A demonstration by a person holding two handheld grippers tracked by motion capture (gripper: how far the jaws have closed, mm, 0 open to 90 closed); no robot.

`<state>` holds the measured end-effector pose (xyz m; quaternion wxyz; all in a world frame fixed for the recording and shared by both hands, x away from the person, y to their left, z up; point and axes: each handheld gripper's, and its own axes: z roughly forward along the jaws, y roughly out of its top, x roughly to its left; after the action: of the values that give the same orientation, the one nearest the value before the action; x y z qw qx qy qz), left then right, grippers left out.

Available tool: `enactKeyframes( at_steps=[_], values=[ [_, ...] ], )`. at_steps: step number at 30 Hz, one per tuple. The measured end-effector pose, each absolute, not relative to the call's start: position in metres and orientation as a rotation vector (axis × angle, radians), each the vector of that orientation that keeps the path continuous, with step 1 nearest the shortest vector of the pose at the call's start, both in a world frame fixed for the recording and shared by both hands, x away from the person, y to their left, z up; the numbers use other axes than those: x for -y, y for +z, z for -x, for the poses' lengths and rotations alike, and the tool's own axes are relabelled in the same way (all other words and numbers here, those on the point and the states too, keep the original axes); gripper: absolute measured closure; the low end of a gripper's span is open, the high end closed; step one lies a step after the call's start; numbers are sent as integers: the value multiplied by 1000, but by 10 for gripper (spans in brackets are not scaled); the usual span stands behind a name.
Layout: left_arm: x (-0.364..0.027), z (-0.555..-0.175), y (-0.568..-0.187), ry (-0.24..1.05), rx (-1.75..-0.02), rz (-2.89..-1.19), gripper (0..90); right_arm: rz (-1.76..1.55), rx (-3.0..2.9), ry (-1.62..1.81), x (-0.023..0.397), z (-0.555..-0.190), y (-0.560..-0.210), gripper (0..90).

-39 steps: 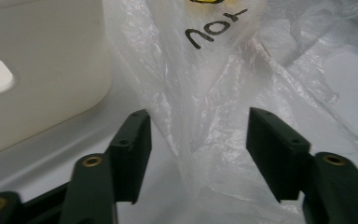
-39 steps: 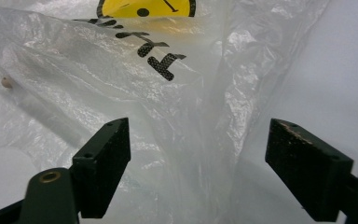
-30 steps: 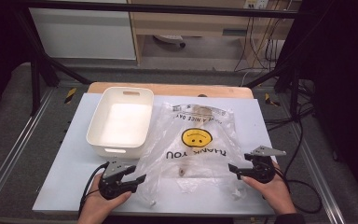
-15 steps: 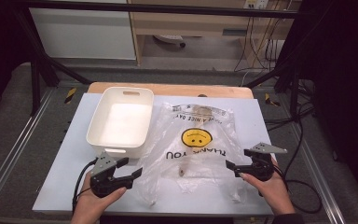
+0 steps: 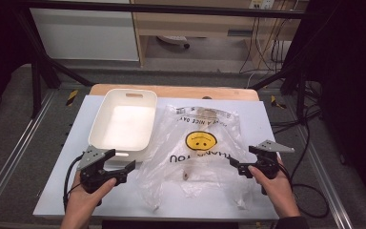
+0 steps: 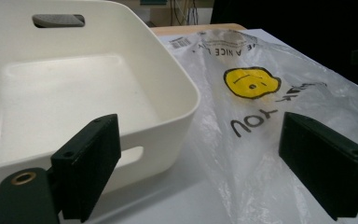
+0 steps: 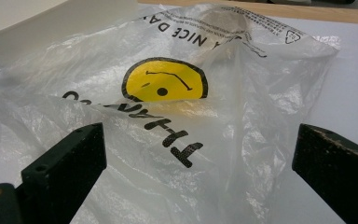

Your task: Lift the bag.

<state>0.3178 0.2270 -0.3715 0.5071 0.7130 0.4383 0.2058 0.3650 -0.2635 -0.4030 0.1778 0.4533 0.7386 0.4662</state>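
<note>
Table (image 5: 286, 124), pale grey, stands on dark floor (image 5: 9, 119) between metal rails (image 5: 9, 162).

I take this for a lab: my bench (image 5: 286, 129) sits inside a black metal frame (image 5: 43, 71), cables (image 5: 267, 52) trailing behind its far edge.

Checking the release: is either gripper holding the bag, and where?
Nothing is held. Both the left gripper and right gripper are open, off the bag; the left's jaws just opened.

White bin (image 6: 98, 88) left; smiley plastic bag (image 6: 270, 107) right, seemingly touching; jaws wide, empty.
</note>
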Motion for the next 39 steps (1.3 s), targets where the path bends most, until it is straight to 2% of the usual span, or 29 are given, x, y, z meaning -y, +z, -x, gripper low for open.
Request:
enactKeyframes(
  at_steps=[17, 28, 33, 39],
  values=[
    [-291, -321, -365, 633, -1120, -1578, 83, -1335, -1976, 1320, 274, -368, -402, 58],
    [-331, -318, -385, 679, -1208, -1546, 76, -1386, -1913, 1275, 294, -367, -413, 82],
    [-344, -319, -403, 678, -1259, -1600, 77, -1417, -1898, 1238, 307, -366, -426, 81],
    [-345, -332, -433, 614, -1343, -1760, 92, -1510, -1922, 1143, 316, -368, -444, 74]
  ],
)
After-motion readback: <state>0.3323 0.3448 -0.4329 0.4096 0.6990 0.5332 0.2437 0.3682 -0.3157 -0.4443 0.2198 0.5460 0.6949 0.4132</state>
